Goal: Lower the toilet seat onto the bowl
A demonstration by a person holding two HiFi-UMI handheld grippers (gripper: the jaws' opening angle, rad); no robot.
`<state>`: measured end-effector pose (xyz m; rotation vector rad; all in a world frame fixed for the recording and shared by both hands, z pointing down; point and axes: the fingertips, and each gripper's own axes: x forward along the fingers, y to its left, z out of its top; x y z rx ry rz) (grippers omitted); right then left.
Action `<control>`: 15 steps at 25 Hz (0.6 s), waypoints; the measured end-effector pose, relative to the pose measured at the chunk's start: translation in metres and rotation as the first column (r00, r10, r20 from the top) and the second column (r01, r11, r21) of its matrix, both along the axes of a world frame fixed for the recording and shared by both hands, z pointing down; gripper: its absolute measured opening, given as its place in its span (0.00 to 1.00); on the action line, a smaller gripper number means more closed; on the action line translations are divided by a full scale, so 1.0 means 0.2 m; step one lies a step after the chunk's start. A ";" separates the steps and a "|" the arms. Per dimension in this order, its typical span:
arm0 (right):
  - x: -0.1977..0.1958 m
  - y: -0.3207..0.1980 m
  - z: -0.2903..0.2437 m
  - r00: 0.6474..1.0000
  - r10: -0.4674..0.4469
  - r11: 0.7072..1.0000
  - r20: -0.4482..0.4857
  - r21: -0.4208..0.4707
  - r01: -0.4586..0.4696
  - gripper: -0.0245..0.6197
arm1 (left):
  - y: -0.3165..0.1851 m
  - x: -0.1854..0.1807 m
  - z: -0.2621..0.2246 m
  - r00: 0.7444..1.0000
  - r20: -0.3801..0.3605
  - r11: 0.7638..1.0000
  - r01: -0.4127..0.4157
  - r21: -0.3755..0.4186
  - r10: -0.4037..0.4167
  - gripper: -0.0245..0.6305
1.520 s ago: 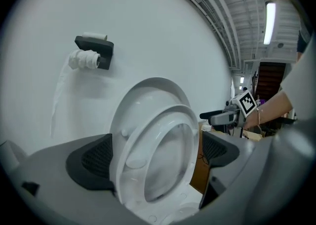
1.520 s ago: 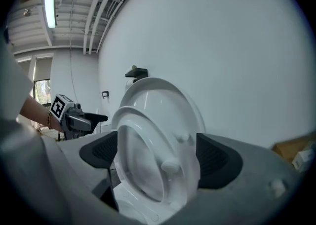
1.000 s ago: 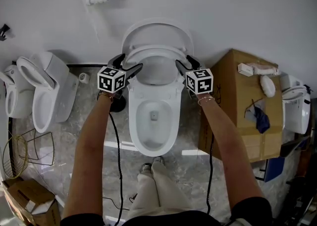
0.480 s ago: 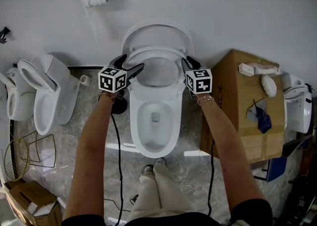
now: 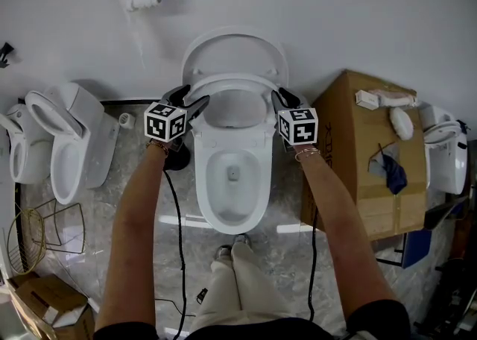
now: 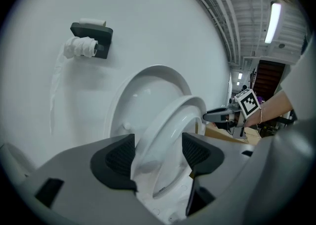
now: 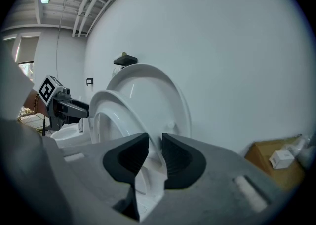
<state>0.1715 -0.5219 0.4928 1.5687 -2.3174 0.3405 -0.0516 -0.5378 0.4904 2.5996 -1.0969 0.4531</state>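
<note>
Left gripper (image 5: 195,98): jaws just now closing, half-spread astride left rim of toilet seat (image 5: 235,79), pads not yet biting. Seat tilted forward, apart from upright lid (image 5: 235,42), well above bowl (image 5: 200,182). Right gripper (image 5: 278,97): jaws just now closing, pinched on right rim. Probably rigid, glossy plastic (slippery, apt to slam if dropped). Best held at both side rims, eased down.

Head view looks down; both gripper views closely face the toilet seat (image 6: 165,128) from opposite sides.
</note>
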 end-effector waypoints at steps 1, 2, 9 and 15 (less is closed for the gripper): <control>0.00 0.02 0.00 1.000 0.005 1.000 0.006 0.001 -0.005 0.18 | 0.01 -0.01 0.00 1.000 0.000 1.000 0.000 -0.001 0.000 0.49; 0.00 0.03 0.00 1.000 0.007 1.000 0.009 0.003 -0.007 0.18 | 0.03 -0.01 0.00 1.000 0.004 1.000 -0.003 -0.003 0.003 0.48; -0.01 0.17 0.00 1.000 0.020 1.000 0.021 0.016 -0.020 0.18 | 0.12 -0.03 0.04 1.000 0.017 1.000 -0.001 -0.008 0.001 0.46; -0.02 0.31 0.02 1.000 0.026 0.999 0.017 0.020 -0.027 0.18 | 0.22 -0.06 0.05 0.999 -0.038 0.999 0.029 -0.021 -0.030 0.40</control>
